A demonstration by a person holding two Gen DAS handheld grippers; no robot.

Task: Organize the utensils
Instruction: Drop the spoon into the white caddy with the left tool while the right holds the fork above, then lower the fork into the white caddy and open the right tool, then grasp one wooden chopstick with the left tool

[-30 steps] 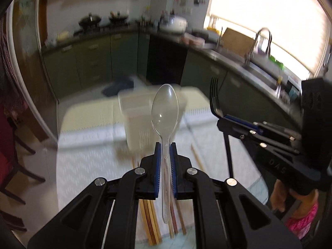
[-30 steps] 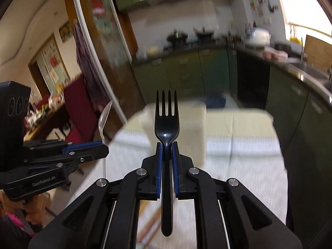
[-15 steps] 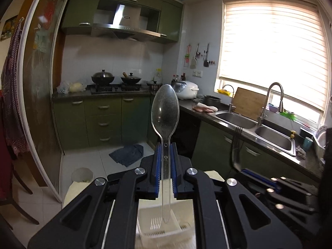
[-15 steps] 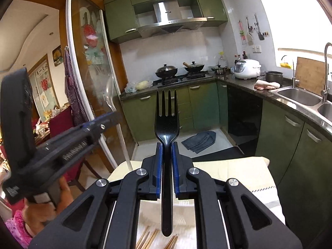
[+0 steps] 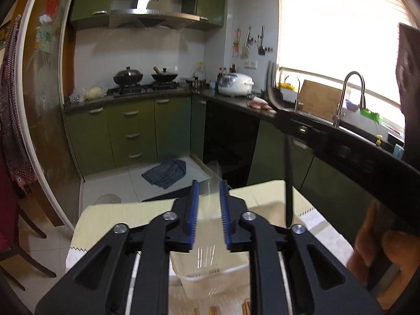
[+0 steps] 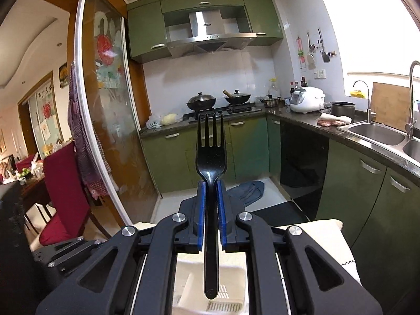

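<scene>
My left gripper (image 5: pixel 209 187) hangs over a white slotted utensil holder (image 5: pixel 215 279), and its jaws are opening. A clear plastic spoon (image 5: pixel 208 225) shows only as a blur between the blue pads, which no longer press on it. My right gripper (image 6: pixel 210 183) is shut on the handle of a black plastic fork (image 6: pixel 210 152), tines up, above the same holder (image 6: pixel 225 305). In the left wrist view the right gripper (image 5: pixel 341 149) crosses the right side, with the fork handle (image 5: pixel 288 181) hanging below it. The left gripper's body (image 6: pixel 52 257) shows at lower left.
The holder stands on a table with a pale cloth (image 5: pixel 118 220). Several wooden chopsticks (image 5: pixel 246 311) lie near the table's front edge. A person's hand (image 5: pixel 372 233) holds the right gripper. Green kitchen cabinets, a stove and a sink stand beyond; a red chair (image 6: pixel 65 191) stands left.
The left jaws have parted and the clear spoon has slipped down from its upright grip. Both grippers moved over the white holder. The fork stays clamped in the right gripper.
</scene>
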